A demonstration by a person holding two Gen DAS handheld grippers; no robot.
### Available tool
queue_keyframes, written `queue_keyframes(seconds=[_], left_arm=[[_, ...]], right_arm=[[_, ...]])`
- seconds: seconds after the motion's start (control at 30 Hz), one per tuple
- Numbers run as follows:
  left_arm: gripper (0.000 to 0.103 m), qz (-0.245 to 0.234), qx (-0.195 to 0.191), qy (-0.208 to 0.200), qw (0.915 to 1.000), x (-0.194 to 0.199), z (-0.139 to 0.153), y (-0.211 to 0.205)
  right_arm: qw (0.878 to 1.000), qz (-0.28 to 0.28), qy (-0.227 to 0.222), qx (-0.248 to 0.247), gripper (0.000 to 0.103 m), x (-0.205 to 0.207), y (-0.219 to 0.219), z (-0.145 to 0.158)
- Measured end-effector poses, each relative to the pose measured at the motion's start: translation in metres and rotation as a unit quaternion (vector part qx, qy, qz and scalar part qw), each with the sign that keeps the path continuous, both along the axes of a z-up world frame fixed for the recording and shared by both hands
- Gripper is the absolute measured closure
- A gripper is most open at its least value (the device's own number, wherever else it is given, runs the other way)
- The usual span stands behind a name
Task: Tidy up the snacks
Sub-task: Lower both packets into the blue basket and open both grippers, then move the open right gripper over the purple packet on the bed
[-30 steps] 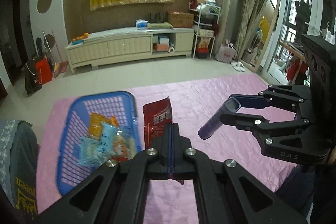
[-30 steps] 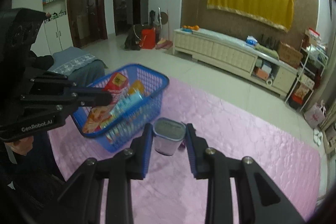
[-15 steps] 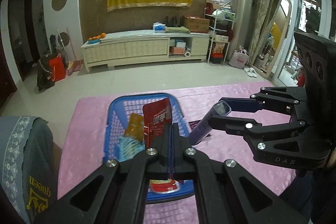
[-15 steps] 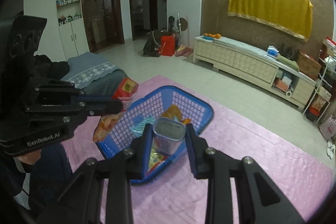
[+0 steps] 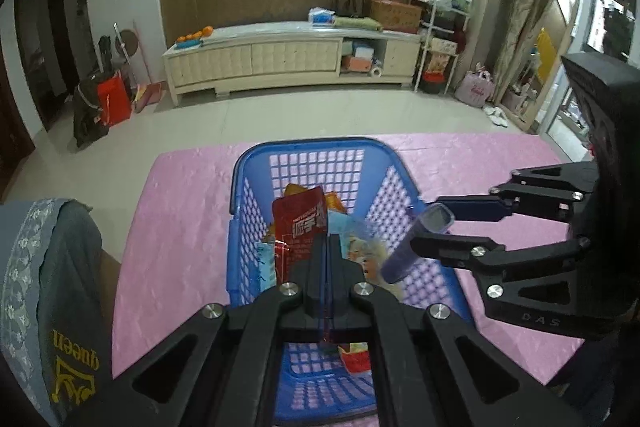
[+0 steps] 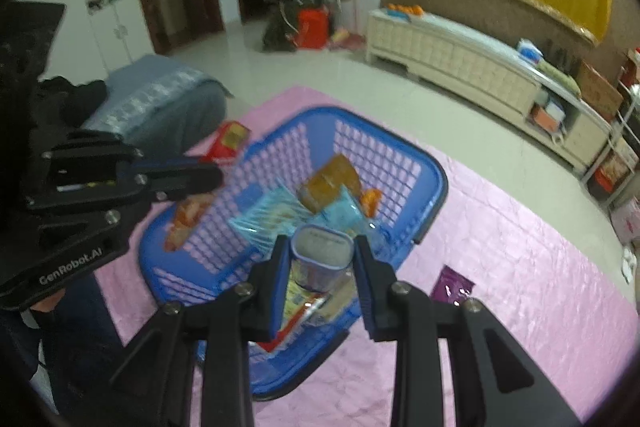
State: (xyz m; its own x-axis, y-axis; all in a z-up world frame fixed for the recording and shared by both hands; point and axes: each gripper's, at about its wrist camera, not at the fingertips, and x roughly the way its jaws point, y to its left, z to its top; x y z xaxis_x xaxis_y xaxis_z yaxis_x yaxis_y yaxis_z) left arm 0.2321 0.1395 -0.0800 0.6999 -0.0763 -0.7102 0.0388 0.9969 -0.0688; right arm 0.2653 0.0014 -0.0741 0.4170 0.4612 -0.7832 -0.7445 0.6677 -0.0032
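A blue plastic basket [image 5: 240,187] [image 6: 436,179] sits on the pink mat and holds several snack packets. My left gripper [image 5: 327,247] [image 6: 218,173] is shut on a red snack packet [image 5: 302,223] [image 6: 228,143] and holds it over the basket. My right gripper [image 6: 322,259] [image 5: 434,225] is shut on a purple tube-shaped snack can [image 6: 320,259] [image 5: 416,245], held tilted above the basket's right side.
A purple packet [image 6: 452,285] lies on the pink mat [image 5: 180,227] right of the basket. A grey cushion [image 5: 40,287] is at the left. A cream TV cabinet [image 5: 288,59] stands across the tiled floor.
Both grippers have moved left from beside the basket to over it, each carrying its snack. The basket now lies straight below both.
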Motion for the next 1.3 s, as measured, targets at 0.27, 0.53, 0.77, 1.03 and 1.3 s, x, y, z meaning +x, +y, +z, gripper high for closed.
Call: queue_keyframes(seconds=[0.27,0.53,0.77,1.03,1.3], left_arm=[[0.103,-0.017,-0.009,0.017,0.9997,0.030,-0.014,0.002],[0.103,-0.023,-0.009,0.034,0.9991,0.045,-0.028,0.009],[0.049,-0.022,-0.015,0.034,0.9991,0.041,-0.029,0.014],[0.033,-0.011,-0.019,0.033,0.9992,0.028,-0.018,0.016],[0.029,-0.011,-0.008,0.025,0.9996,0.013,-0.001,0.007]], right_arm=[[0.999,-0.015,0.034,-0.012,0.068,0.023,0.003,-0.010],[0.998,-0.025,0.050,-0.024,0.068,0.043,0.012,-0.021],[0.998,-0.048,0.048,-0.018,0.063,0.054,0.011,-0.027],[0.997,-0.073,0.018,0.011,0.017,0.047,-0.002,-0.007],[0.992,-0.117,0.024,0.035,0.002,0.045,-0.043,0.007]])
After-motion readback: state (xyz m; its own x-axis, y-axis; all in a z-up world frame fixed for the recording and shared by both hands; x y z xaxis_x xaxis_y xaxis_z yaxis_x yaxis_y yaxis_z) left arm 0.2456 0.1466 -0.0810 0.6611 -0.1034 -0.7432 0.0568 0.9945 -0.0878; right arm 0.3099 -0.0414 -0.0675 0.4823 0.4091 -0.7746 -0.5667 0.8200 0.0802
